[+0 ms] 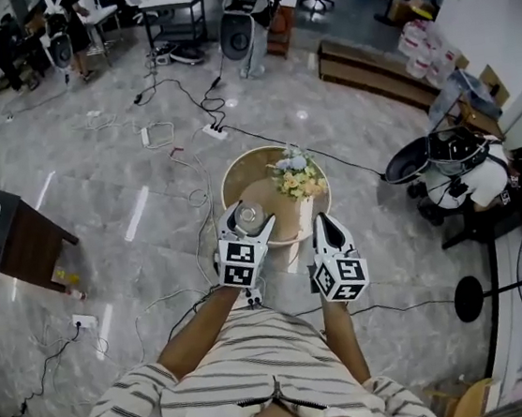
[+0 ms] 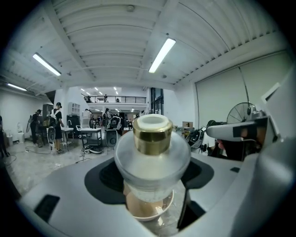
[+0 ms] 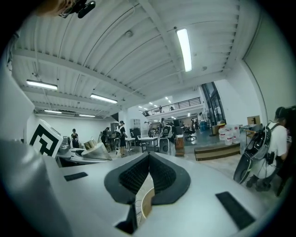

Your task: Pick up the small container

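The left claw (image 2: 152,184) stands wide and pinches the container (image 2: 152,150), its dark pads pressed on either side of the rounded glass body. The jar sits upright between them, with its gold collar (image 2: 152,135) and white top well above the jaws. Below it, through the gap, a small part of the table shows, apart from the jar's base. So the jar seems to hang in the air, not rest on anything.

The right claw (image 3: 149,162) is pressed together, pad against pad, with nothing in it. It points out level across the room.

From the head view, both claws are held in front of the person's chest. The left one is over the near edge of the round table (image 1: 228,184), and the right one is just beside it, to the right. A bunch of flowers (image 1: 297,178) stands on the far side of the table, clear of both claws. Cables trail over the floor around it.

The pick-up looks as good as done: the grip is made and the jar appears clear of the table. The next move calls for a steady squeeze and a level wrist, since smooth curved glass could slip or tilt between the pads. The free right claw could come under as a guard.
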A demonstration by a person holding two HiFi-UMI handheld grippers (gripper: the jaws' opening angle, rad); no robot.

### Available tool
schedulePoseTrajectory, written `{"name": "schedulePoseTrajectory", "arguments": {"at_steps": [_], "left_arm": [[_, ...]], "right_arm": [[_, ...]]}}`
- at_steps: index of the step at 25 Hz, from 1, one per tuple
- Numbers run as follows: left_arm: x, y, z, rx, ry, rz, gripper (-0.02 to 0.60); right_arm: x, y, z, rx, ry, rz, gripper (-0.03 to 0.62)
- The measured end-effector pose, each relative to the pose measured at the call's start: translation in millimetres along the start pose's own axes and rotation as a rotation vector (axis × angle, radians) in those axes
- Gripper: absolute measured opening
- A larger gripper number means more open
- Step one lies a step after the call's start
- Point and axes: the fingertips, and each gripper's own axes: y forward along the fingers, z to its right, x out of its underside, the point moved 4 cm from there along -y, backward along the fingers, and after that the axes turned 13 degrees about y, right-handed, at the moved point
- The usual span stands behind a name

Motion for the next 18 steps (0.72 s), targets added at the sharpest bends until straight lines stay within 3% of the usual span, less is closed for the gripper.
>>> {"name": "schedulePoseTrajectory", "arguments": {"at_steps": [10, 18], "left_arm": [[-0.7, -1.4, -16.3, -0.03, -0.017, 0.017, 0.327], [-3.1, -1.3, -18.3, -0.025, -0.012, 0.036, 0.327]], "right_arm": [[0.4, 21.9, -16.7, -0.058, -0.03, -0.005, 0.005], [-1.7, 27.2, -19.9, -0.046, -0.051, 0.013, 0.003]]}}
